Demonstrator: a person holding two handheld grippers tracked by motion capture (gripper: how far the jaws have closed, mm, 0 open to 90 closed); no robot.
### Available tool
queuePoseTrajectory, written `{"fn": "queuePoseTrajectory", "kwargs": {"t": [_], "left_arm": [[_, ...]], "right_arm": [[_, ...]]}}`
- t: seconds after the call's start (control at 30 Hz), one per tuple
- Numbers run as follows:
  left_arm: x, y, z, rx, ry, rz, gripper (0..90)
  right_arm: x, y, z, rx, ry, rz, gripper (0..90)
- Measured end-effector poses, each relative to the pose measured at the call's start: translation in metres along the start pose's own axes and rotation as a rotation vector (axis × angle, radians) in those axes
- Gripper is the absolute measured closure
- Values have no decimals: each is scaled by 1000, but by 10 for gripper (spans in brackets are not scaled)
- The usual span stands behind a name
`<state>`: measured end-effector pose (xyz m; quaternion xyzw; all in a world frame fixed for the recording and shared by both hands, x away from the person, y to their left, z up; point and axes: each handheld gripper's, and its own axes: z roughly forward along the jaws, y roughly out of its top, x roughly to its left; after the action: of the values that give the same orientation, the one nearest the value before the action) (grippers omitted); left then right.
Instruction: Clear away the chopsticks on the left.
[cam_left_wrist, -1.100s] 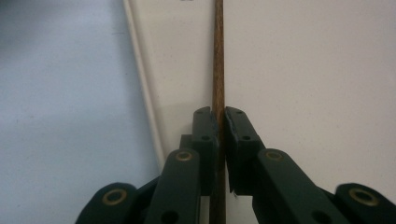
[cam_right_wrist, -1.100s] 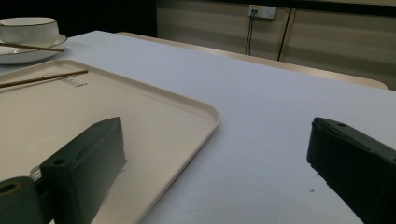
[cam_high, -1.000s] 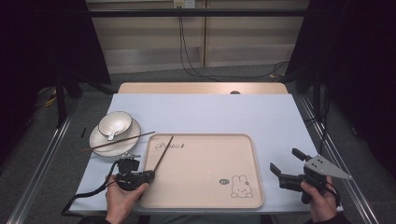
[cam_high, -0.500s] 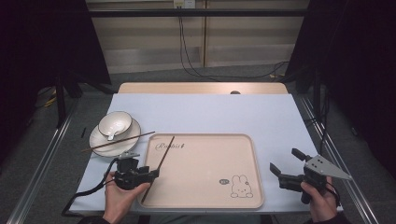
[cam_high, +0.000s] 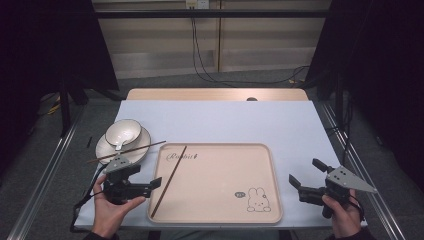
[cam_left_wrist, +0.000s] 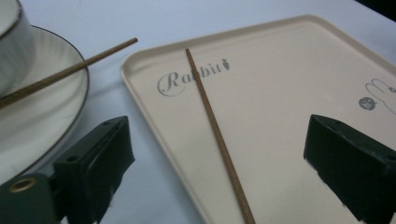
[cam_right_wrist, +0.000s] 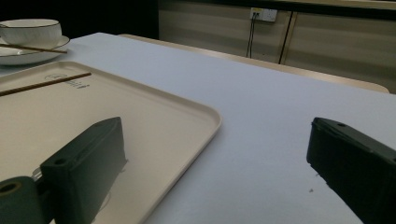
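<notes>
One chopstick on the tray, one left on the saucer

One chopstick (cam_high: 169, 181) lies loose on the beige tray (cam_high: 260, 218), slanting from the "Rabbit" lettering near the far-left corner down toward the near-left edge. Left gripper view: it (cam_left_wrist: 215, 138) runs between the two black jaws, neither pad touching it. Left claw (cam_high: 149, 183) has just been opening and stands wide, nothing held, beside the tray's left rim with the person's hand under it.

Second chopstick (cam_high: 126, 152) rests across the white saucer (cam_high: 106, 148), its tip poking out over the bench (cam_high: 220, 120) toward the tray. Not on the tray. White bowl (cam_high: 124, 131) sits on the saucer with what looks like a spoon in it; too small to be sure.

Right claw (cam_high: 303, 176) hovers off the tray's right side, near the bench's near-right corner, jaws wide, empty. Right gripper view: tray corner (cam_right_wrist: 205, 116) and bare bench between the jaws, bowl (cam_right_wrist: 30, 31) and saucer far off.

Progress, as I read it: the job looks like laying the pair of chopsticks on the tray. Half done, with the first placed and released. Left to do: left claw reaches to the saucer, takes the second stick, sets it beside the first. The sloped saucer rim may make that pick awkward; the stick could roll or tip off.
</notes>
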<state>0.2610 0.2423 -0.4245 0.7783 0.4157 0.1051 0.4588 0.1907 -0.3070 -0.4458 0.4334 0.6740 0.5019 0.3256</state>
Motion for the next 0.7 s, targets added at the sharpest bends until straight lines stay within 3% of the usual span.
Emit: {"fn": "queuePoseTrajectory", "kwargs": {"t": [0.03, 0.17, 0.27, 0.37, 0.4, 0.53, 0.7], "left_arm": [[5, -1, -3, -8, -22, -3, 64], [27, -6, -17, -39, -42, 31, 42], [42, -9, -26, -53, -75, 30, 33], [52, -11, -30, -64, -64, 37, 34], [59, -13, -32, -75, -58, 66, 34], [73, -13, -35, -66, -89, 93, 44], [90, -12, -40, -60, -65, 135, 41]], "right_arm": [[0, 0, 0, -2, -3, 0, 41], [0, 0, 0, 3, 4, 2, 41], [0, 0, 1, 2, 2, -5, 41], [0, 0, 0, 3, -2, -4, 41], [0, 0, 1, 2, 1, -4, 41], [-1, 0, 1, 5, 9, -3, 41], [0, 0, 0, 3, -1, 0, 41]]}}
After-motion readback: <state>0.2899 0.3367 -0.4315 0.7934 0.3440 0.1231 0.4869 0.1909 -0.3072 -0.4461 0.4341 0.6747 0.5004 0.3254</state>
